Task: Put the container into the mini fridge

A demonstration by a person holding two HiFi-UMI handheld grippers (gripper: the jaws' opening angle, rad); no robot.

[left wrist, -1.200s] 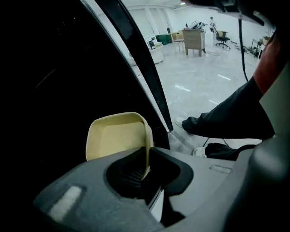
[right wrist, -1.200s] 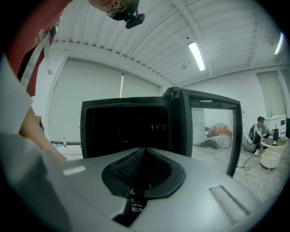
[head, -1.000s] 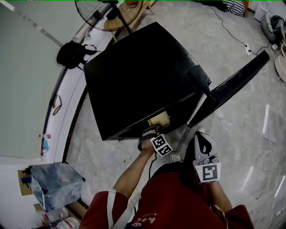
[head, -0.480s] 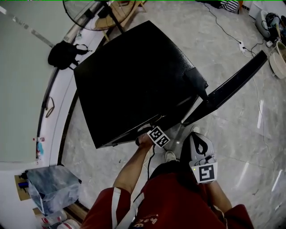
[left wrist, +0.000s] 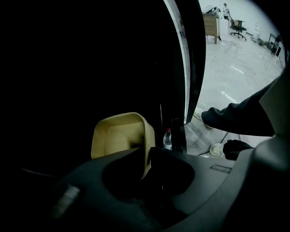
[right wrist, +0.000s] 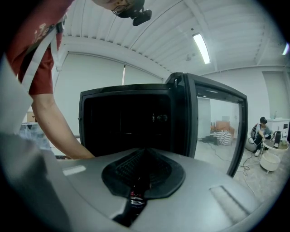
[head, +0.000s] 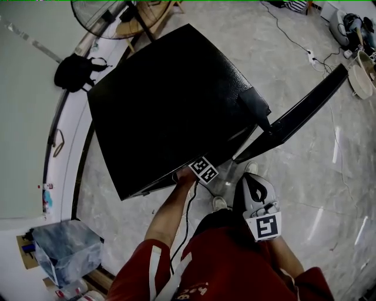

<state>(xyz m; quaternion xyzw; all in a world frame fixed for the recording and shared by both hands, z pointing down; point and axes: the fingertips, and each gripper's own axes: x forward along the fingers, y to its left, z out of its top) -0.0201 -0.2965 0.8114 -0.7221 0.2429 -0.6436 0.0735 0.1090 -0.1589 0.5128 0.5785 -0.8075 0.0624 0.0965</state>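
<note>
The black mini fridge (head: 170,100) stands with its door (head: 294,111) swung open to the right. My left gripper (left wrist: 145,156) reaches down into the dark interior; in the head view only its marker cube (head: 204,169) shows at the fridge's front edge. The beige container (left wrist: 118,136) sits inside with its mouth toward the camera. Its right wall is between the left jaws, which have just been opening a little, and no gap shows at the pads. My right gripper (head: 257,191) hangs outside the fridge, facing its opening, shut and empty (right wrist: 138,181).
A water bottle (left wrist: 167,138) stands by the door hinge. A fan (head: 100,12) and a black bag (head: 73,70) are behind the fridge. A plastic-wrapped box (head: 64,250) sits at lower left. A cable (head: 299,44) and a white basin (head: 361,79) lie on the floor at right.
The left gripper has pushed forward and down into the fridge. The container, seen at the front edge a second ago, is now hidden under the fridge top. The right gripper has stayed put.
</note>
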